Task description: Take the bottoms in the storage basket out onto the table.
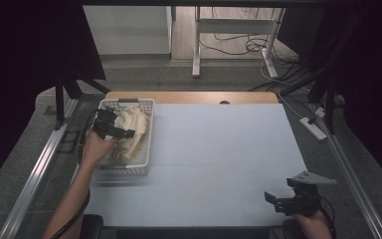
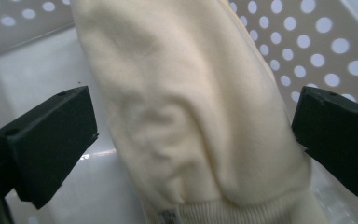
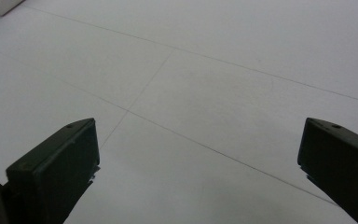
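A cream knitted garment (image 1: 133, 128) lies crumpled in a white perforated basket (image 1: 129, 170) at the table's left side. My left gripper (image 1: 113, 125) is down inside the basket, open, its jaws standing on either side of a fold of the garment (image 2: 191, 116) without closing on it. A ribbed hem and a small label show at the bottom of the left gripper view. My right gripper (image 1: 278, 199) hovers open over the bare table surface (image 3: 205, 93) near the front right corner, with nothing between its jaws.
The table (image 1: 219, 149) is pale blue-white with a wooden strip (image 1: 194, 96) along its far edge. The basket wall (image 2: 317, 42) with round holes is close on the right of the left gripper. Metal frame rails (image 1: 35, 174) run along both sides.
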{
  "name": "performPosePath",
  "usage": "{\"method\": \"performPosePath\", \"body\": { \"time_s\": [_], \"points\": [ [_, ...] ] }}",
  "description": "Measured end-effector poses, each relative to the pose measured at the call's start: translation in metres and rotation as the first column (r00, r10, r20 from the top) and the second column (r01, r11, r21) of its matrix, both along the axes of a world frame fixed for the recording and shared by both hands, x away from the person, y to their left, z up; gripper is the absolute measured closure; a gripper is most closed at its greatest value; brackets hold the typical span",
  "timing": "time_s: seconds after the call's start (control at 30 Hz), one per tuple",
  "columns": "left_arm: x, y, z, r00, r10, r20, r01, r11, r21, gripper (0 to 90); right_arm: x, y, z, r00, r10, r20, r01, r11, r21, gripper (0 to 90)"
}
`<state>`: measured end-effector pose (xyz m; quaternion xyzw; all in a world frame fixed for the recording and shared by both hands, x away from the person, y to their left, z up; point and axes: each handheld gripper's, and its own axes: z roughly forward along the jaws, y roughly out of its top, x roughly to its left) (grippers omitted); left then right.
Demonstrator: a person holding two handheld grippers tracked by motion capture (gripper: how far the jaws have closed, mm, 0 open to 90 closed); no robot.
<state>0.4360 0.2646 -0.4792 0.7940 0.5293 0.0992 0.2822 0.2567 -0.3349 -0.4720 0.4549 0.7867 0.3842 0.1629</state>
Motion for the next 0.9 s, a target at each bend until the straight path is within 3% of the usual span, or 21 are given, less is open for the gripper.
{"method": "performPosePath", "body": {
  "time_s": [0.33, 0.9],
  "points": [
    [0.016, -0.009, -0.011, 0.9983, -0.007, -0.058, 0.010, 0.9993, 0.036, 0.0, 0.000, -0.001, 0.000, 1.0000, 0.002, -0.001, -0.002, 1.0000, 0.006, 0.0],
    [0.030, -0.013, -0.025, 0.9905, -0.015, -0.137, 0.020, 0.9991, 0.038, 0.0, 0.000, 0.000, 0.000, 1.0000, 0.008, -0.003, -0.008, 0.9999, 0.007, 0.0]
  ]
}}
